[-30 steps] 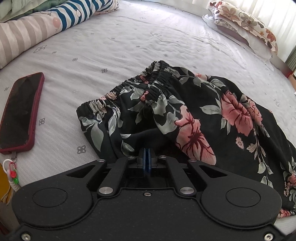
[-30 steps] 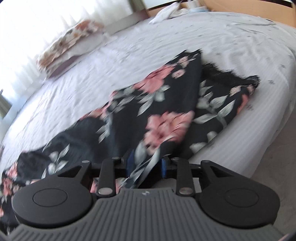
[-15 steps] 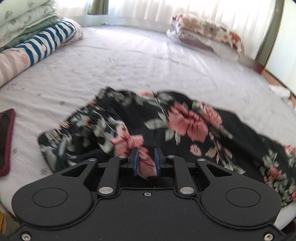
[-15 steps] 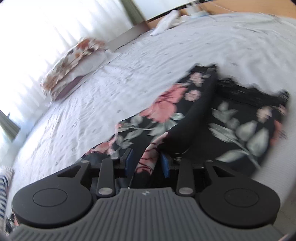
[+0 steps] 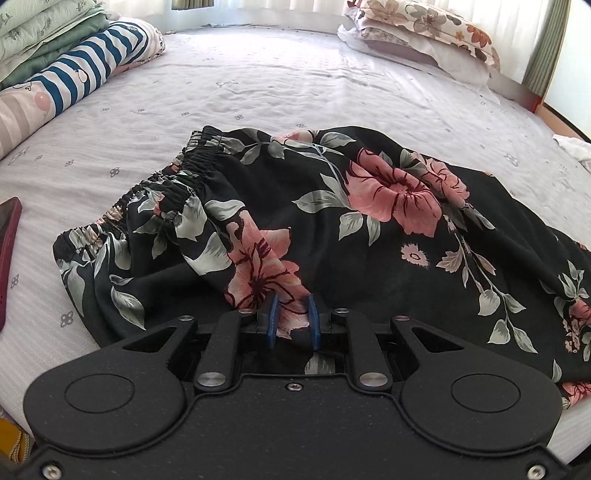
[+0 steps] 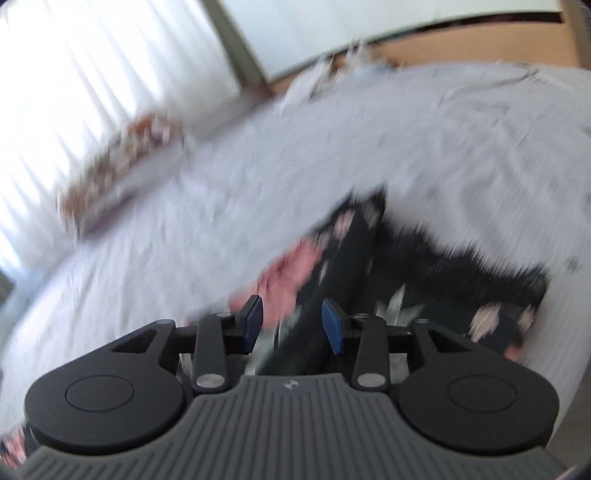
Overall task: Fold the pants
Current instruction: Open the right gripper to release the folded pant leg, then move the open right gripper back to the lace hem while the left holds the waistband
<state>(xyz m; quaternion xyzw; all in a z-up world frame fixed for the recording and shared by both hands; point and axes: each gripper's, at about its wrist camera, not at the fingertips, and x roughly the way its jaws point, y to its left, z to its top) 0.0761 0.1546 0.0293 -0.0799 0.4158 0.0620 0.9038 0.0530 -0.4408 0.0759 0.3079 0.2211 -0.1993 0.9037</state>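
A home bedroom: a sheeted bed (image 5: 295, 81), floral pillow (image 5: 424, 18), folded bedding (image 5: 55, 48) and curtains (image 6: 92, 74)

No words, brands, numbers or signs can be read in either view. The small mark at the top of the grey ribbed housing (image 6: 291, 384), at about six o'clock in the right wrist view, is too small and blurred to make out.

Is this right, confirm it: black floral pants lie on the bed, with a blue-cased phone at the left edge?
Wrong only on colour. The left wrist view shows the phone in a dark red case, not blue. The floral pants do lie on the bed.
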